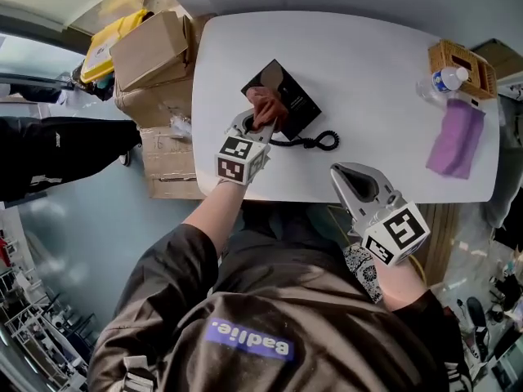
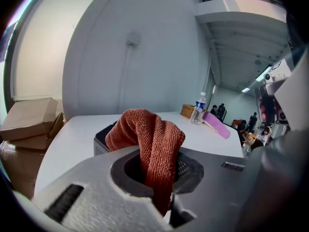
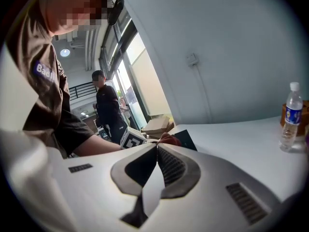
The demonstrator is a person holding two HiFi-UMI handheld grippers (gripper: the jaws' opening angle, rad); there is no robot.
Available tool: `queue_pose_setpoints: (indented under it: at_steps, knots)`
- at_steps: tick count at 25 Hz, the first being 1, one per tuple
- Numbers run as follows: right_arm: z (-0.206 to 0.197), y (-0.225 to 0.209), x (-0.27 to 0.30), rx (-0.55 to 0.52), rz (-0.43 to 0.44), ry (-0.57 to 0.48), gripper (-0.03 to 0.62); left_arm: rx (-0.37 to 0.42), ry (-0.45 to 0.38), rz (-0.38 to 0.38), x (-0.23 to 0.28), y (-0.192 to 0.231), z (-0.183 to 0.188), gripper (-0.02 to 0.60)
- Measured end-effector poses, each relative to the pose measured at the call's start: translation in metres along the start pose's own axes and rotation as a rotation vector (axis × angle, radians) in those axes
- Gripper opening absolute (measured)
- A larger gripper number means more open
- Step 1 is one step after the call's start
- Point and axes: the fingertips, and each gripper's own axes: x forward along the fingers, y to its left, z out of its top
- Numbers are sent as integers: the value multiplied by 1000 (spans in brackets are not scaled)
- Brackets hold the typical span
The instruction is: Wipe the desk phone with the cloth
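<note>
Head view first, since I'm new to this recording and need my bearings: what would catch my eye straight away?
The rust-red terry cloth, clamped in the left tongs, lies over the black desk phone, left of centre on the white oval table. The right tongs hang shut and empty above the table's near edge. A purple folded cloth lies far right, beside a clear plastic water bottle.

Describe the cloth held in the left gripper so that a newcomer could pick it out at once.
On the white table, find the black phone left of centre; the cloth is bunched at its near edge, pinched in the left gripper. It is rust-red and crumpled, unlike the flat purple cloth by the bottle at the table's right end.
</note>
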Motion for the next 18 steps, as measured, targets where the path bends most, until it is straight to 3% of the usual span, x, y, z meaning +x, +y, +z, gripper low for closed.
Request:
queue_pose_setpoints:
  at_steps: [10, 18]
  knots:
    - [-2, -17, -24, 14, -51, -23, 29, -5, 123, -108, 14, -71, -43, 37]
    - [12, -16, -32, 10, -36, -67, 29, 60, 85, -24, -2, -29, 9, 37]
